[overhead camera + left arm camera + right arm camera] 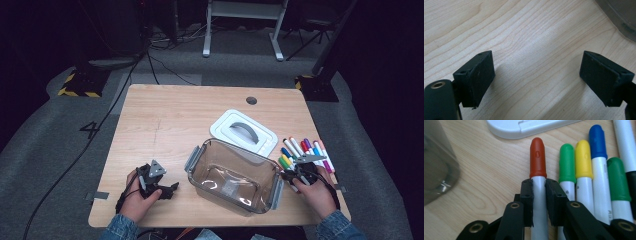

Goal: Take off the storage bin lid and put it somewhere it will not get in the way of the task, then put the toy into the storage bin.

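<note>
My right gripper (539, 195) is shut on the white barrel of a red-capped marker (538, 160), the leftmost of a row of markers (305, 152) lying on the table at the right. A green-capped marker (567, 162), a yellow-capped one (582, 158) and a blue-capped one (597, 141) lie beside it. In the high view the right gripper (295, 175) sits at the near end of that row. My left gripper (536, 75) stands open just above bare wood, at the table's front left (170, 189). A clear plastic box (233, 176) stands between the two hands.
The box's white lid (243, 131) with a grey handle lies behind the box, left of the markers. A corner of the box (621, 17) shows at the upper right of the left gripper view. The wooden table (170, 115) ends close to both hands.
</note>
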Tool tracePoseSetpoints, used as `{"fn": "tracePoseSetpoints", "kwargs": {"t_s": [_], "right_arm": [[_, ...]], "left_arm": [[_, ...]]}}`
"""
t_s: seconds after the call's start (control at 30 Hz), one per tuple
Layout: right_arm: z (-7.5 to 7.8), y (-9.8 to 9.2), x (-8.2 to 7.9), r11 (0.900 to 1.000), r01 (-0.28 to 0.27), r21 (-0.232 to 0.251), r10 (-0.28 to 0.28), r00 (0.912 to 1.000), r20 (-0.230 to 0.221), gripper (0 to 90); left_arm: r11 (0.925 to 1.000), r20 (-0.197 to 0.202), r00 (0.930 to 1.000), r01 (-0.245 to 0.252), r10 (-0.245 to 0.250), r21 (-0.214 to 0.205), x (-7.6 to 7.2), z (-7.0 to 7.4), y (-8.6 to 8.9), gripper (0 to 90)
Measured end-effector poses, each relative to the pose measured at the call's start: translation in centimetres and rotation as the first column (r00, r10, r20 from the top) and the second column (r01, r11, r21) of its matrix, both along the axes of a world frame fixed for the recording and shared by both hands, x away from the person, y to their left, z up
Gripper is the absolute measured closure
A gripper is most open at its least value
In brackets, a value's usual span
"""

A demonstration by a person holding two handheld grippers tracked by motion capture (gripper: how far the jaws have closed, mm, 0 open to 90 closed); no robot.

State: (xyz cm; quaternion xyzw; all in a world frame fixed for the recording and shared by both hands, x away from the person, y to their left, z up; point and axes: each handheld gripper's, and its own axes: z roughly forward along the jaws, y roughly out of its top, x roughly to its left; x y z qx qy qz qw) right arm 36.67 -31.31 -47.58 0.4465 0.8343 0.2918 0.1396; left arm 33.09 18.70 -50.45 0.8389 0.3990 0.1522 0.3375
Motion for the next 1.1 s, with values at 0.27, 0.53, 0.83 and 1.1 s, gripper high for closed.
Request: {"fn": "tracePoseSetpoints", "kwargs": {"t_s": [0.27,0.53,0.83,1.1], "right_arm": [[2.6,-0.9,-0.5,0.9981,-0.004,0.062,0.003,0.9996,0.028,76.9],[5.8,-1.0,-0.8,0.9939,-0.022,0.108,0.016,0.9984,0.055,76.9],[9.8,-0.3,-1.2,0.989,-0.066,0.132,0.052,0.9926,0.11,77.0],[12.8,1.8,-1.9,0.9769,-0.152,0.15,0.13,0.9804,0.148,76.9]], "left_arm": [[1.0,0.0,1.0,0.0,0.0,0.0,0.0,0.0,0.0,13.1],[1.0,0.0,1.0,0.0,0.0,0.0,0.0,0.0,0.0,13.2],[1.0,-0.001,1.0,0.0,0.0,-0.001,0.0,0.0,0.0,13.1],[1.0,-0.001,1.0,0.002,-0.002,0.0,0.1,0.0,-0.1,12.7]]}}
